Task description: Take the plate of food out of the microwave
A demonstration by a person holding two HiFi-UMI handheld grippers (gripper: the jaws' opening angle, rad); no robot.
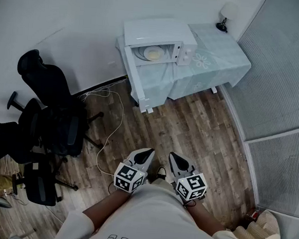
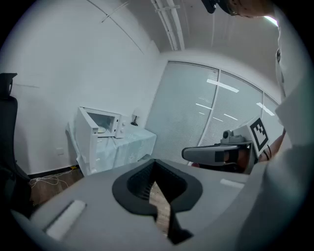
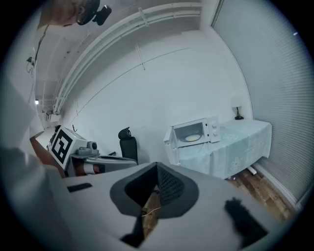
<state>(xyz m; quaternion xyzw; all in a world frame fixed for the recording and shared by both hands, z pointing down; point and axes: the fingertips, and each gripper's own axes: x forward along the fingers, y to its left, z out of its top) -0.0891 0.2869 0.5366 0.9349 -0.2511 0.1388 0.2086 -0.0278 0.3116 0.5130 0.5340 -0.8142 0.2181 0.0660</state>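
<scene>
A white microwave (image 1: 158, 40) stands with its door (image 1: 135, 76) swung open on a cloth-covered table (image 1: 219, 57). Inside it lies a plate of pale food (image 1: 152, 54). The microwave (image 2: 105, 127) shows far off in the left gripper view and, with the plate (image 3: 192, 138), in the right gripper view. My left gripper (image 1: 145, 155) and right gripper (image 1: 175, 158) are held side by side close to my body, over the wooden floor and well short of the table. Both are shut with nothing in them.
Black office chairs (image 1: 52, 109) crowd the left side of the room. A white cable (image 1: 110, 123) loops across the floor between them and the table. A small lamp (image 1: 227, 14) sits at the table's far corner. Grey blinds (image 1: 282, 75) line the right wall.
</scene>
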